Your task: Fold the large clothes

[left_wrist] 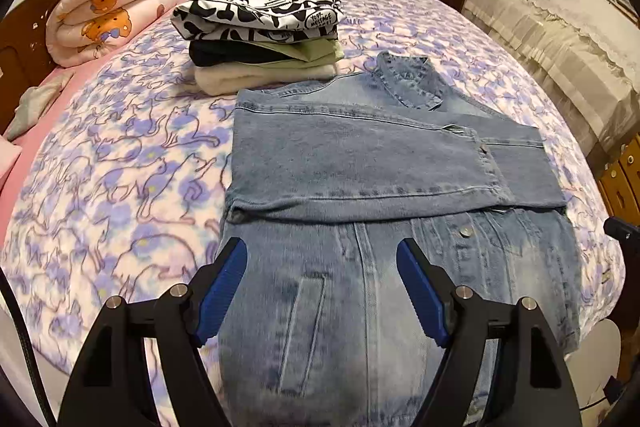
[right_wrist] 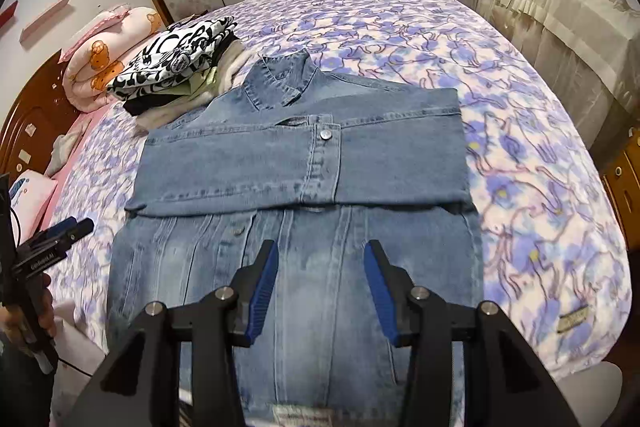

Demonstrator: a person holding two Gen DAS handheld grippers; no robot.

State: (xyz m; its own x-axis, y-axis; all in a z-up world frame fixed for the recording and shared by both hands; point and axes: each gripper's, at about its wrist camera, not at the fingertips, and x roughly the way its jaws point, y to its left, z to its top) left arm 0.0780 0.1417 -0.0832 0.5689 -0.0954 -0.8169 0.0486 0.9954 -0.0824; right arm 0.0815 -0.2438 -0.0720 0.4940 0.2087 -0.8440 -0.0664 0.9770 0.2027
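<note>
Denim jacket lay flat on the bed, both sleeves folded across the chest, collar toward the stack of folded clothes just beyond it. Left tool hovered over the jacket's lower part, jaws spread, nothing between the pads. Right tool also over the hem area, jaws apart and empty. Pink quilt rolled by the headboard.

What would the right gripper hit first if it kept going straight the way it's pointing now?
Most likely the denim jacket: the open right gripper points down at its lower front panel, nothing between the jaws. How far above the cloth it sits is unclear.
</note>
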